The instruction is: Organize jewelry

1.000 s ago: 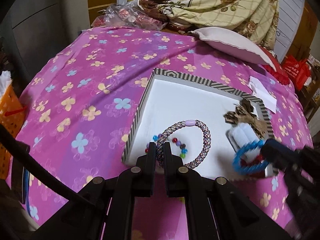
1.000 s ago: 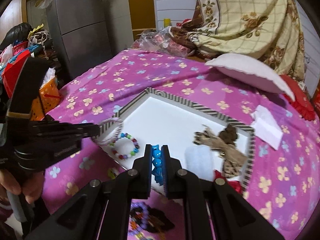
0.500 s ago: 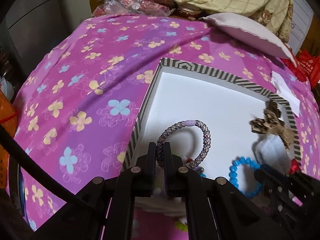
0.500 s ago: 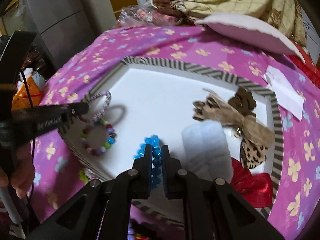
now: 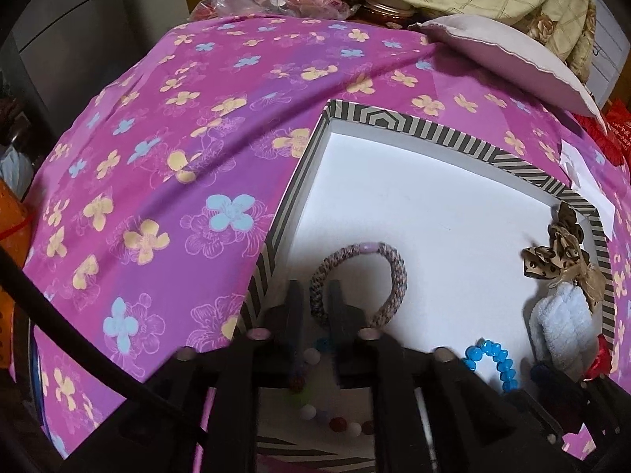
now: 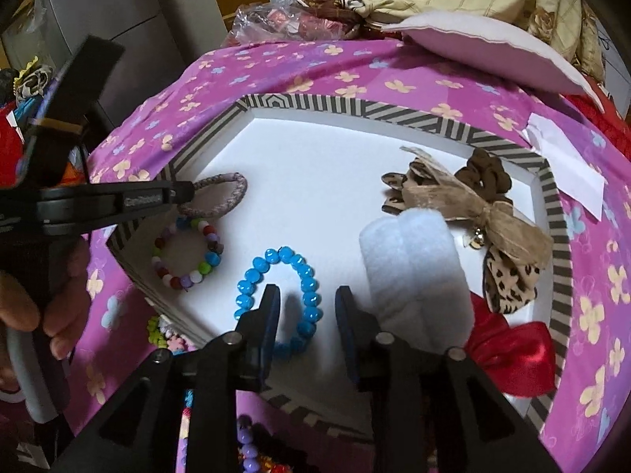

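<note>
A white tray with a striped rim (image 5: 434, 134) (image 6: 355, 106) lies on the pink flowered cloth. My left gripper (image 5: 315, 299) hangs low over its near left corner, jaws opening. The left side of a braided bracelet (image 5: 394, 272) (image 6: 221, 197) stands loose between the fingers, resting on the tray floor. My right gripper (image 6: 307, 299) is at the tray's front, jaws opening too. A blue bead bracelet (image 6: 252, 276) (image 5: 493, 354) lies flat there, its right side in the gap, untouched by the pads. A many-coloured bead bracelet (image 6: 185, 252) lies between the two.
At the tray's right end lie a white fluffy band (image 6: 414, 268), a leopard-print bow (image 6: 473, 213) and a red bow (image 6: 512, 351). A paper slip (image 6: 568, 165) and a pillow (image 6: 473, 51) sit beyond the tray. Loose beads (image 6: 165, 335) lie outside the front rim.
Both grippers came down into the tray with their bracelets. Their jaws, shut on the bracelets before, have parted, and both bracelets now rest on the tray floor.
</note>
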`<control>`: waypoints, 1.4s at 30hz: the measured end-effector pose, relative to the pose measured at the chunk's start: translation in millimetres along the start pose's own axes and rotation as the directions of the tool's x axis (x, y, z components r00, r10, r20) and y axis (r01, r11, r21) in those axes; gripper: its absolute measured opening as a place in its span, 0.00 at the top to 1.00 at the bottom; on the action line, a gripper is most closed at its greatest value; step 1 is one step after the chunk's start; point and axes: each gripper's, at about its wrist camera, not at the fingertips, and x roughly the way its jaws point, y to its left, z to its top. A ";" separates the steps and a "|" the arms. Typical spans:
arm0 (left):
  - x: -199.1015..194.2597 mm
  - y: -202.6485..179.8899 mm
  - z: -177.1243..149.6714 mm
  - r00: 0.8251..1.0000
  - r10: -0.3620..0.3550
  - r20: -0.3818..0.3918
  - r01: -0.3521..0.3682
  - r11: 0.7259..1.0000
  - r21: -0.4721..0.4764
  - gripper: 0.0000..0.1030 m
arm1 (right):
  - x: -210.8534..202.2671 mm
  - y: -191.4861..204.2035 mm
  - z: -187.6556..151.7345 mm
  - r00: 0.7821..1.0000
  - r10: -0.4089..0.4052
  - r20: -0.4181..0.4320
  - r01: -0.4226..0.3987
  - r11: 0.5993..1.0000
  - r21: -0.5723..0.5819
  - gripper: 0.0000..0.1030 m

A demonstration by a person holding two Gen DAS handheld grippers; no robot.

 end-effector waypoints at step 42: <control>-139.4 6.4 -126.5 0.962 -0.016 0.274 0.005 0.999 0.040 0.69 | -129.6 18.8 -90.8 0.988 -0.035 0.151 0.029 0.999 0.041 0.47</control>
